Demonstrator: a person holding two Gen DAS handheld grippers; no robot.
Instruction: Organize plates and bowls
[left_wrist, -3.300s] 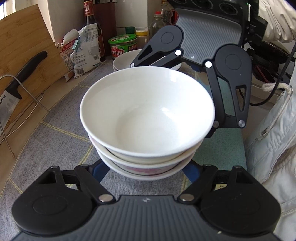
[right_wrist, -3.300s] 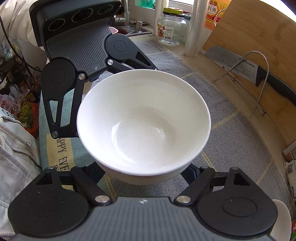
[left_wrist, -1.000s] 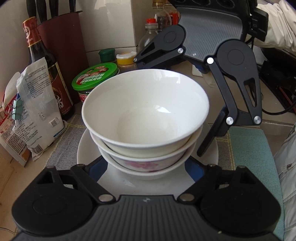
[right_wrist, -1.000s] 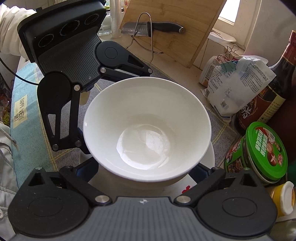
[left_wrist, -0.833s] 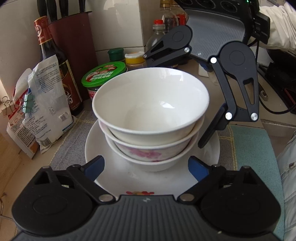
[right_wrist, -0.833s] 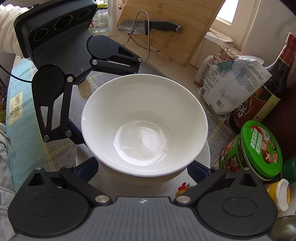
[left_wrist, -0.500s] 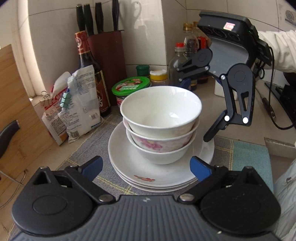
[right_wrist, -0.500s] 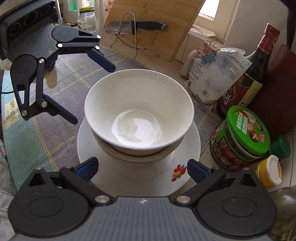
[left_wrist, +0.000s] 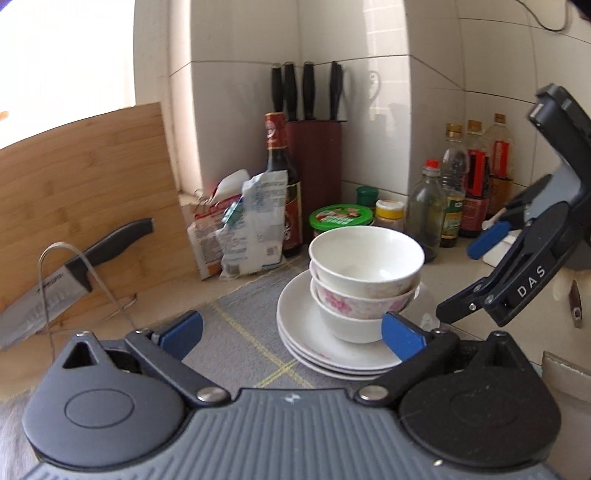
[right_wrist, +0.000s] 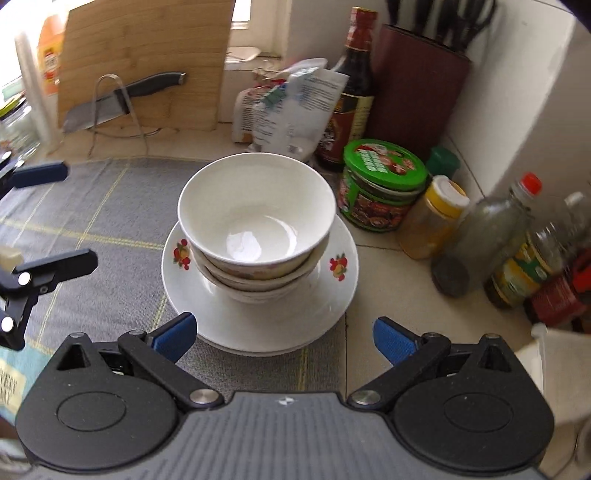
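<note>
Three nested bowls (left_wrist: 365, 273) stand upright on a short stack of white plates (left_wrist: 303, 332); the top bowl is plain white and the middle one has pink flowers. My left gripper (left_wrist: 291, 332) is open, its blue pads short of the stack and wide apart, with nothing between them. In the right wrist view the bowls (right_wrist: 255, 218) sit on the fruit-patterned plates (right_wrist: 258, 325), and my right gripper (right_wrist: 283, 338) is open in front of the plates' near rim. The right gripper (left_wrist: 463, 277) hangs to the right of the stack, the left gripper (right_wrist: 55, 218) to its left, both clear of it.
A grey mat (right_wrist: 92, 221) lies under the plates. Behind stand a wooden cutting board (left_wrist: 92, 206), a knife on a wire rack (left_wrist: 74, 273), food bags (left_wrist: 251, 236), a dark sauce bottle (left_wrist: 284, 184), a knife block (left_wrist: 317, 166), a green-lidded jar (right_wrist: 380, 184) and several bottles (right_wrist: 476, 243).
Both grippers opened off the bowl stack and drew back and upward. The stack now stands free on the plates and looks smaller in both views.
</note>
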